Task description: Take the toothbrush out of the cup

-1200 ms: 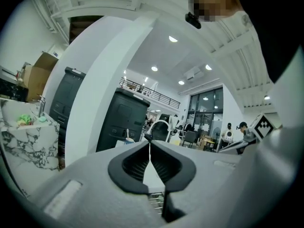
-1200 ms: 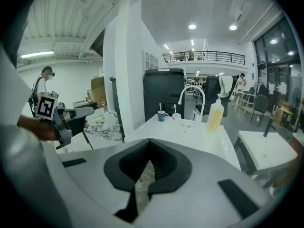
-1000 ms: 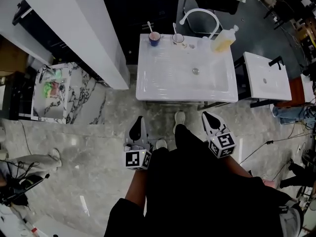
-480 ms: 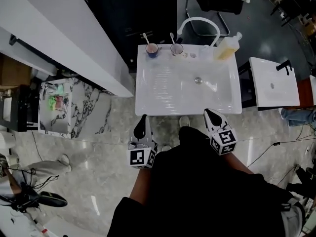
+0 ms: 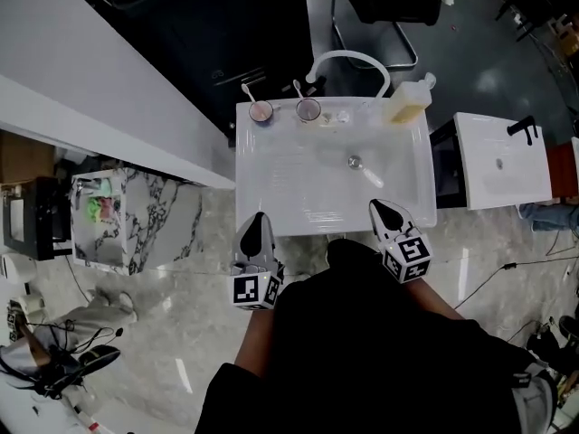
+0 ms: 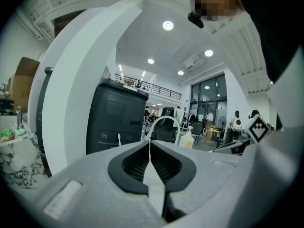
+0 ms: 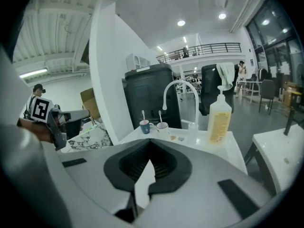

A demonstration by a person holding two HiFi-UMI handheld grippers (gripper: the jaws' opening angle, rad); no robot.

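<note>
Approach stage, by the look of it; no contact yet.

- **Grippers:** Seen low in the head view: left hand-held gripper and right hand-held gripper. Both closed tip to tip, nothing between the jaws, just short of the near rim of the sink.
- **Task items:** Found along the sink's far edge, upper centre of frame: blue cup and white cup, side by side. Toothbrush leaning in the blue one, second toothbrush in the white.
- **Nearby:** Faucet and bottle further right.

Cannot tell which brush is meant.

To do it well:
- Open the jaws before arriving and come in from above the rim.
- Pinch the handle high and lift straight up.
- Steady the cup with the spare gripper if it rocks.
- Keep clear of the neighbouring cup.
</note>
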